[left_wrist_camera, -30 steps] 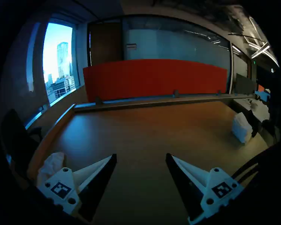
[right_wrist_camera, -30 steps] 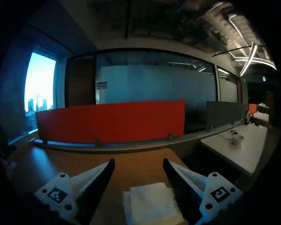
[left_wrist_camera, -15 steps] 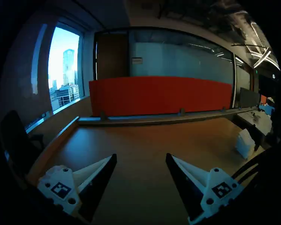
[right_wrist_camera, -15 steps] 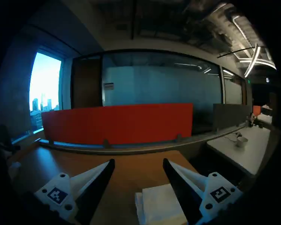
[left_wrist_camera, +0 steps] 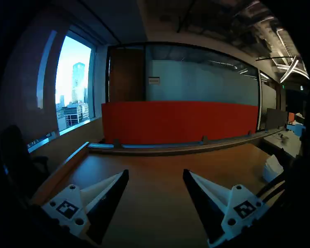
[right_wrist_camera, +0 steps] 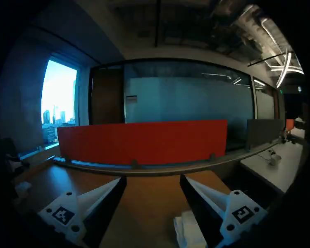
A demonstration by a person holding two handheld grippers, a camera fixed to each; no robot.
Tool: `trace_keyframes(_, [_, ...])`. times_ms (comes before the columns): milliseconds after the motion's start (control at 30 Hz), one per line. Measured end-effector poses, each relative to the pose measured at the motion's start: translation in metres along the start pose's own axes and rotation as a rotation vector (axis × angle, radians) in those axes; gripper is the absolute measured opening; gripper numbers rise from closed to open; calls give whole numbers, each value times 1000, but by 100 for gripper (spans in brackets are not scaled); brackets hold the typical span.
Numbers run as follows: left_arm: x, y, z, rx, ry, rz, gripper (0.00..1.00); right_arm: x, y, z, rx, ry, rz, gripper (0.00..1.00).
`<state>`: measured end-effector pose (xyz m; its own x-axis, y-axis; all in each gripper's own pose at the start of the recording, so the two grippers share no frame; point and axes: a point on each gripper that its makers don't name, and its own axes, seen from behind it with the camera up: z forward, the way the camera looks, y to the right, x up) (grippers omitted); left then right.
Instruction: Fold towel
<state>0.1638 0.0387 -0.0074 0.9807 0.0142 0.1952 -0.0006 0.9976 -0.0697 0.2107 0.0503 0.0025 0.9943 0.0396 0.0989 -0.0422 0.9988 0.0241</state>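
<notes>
In the right gripper view a folded white towel stack (right_wrist_camera: 189, 229) lies on the wooden table (right_wrist_camera: 151, 206) at the bottom, partly behind the right finger. My right gripper (right_wrist_camera: 153, 198) is open above the table with nothing between its fingers. In the left gripper view the same white towel stack (left_wrist_camera: 272, 168) sits at the table's far right edge. My left gripper (left_wrist_camera: 155, 192) is open over bare wood (left_wrist_camera: 155, 173), holding nothing. A small white crumpled cloth (right_wrist_camera: 22, 188) lies at the far left in the right gripper view.
A red divider panel (left_wrist_camera: 180, 122) runs along the table's far edge, with a glass wall behind it. A bright window (left_wrist_camera: 74, 95) is at the left. A dark chair (left_wrist_camera: 14, 157) stands at the left. A white desk (right_wrist_camera: 275, 163) with a cup stands to the right.
Both cameras have tilted upward and shifted. The towel stack has slid lower and to the right in both views, and the crumpled cloth at the left finger has left the left gripper view.
</notes>
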Motion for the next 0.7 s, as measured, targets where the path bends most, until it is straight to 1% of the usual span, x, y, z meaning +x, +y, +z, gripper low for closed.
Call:
trace_keyframes(200, [8, 0, 3, -10, 25, -6, 97, 10, -35, 6, 33, 21, 10, 99])
trace_keyframes(300, [11, 1, 4, -17, 38, -10, 97, 13, -47, 7, 50, 19, 6, 99])
trace_keyframes(400, [14, 0, 5, -17, 53, -15, 97, 17, -53, 8, 52, 23, 5, 99])
trace_keyframes(700, [24, 1, 5, -25, 93, -32, 97, 23, -68, 8, 65, 17, -2, 100])
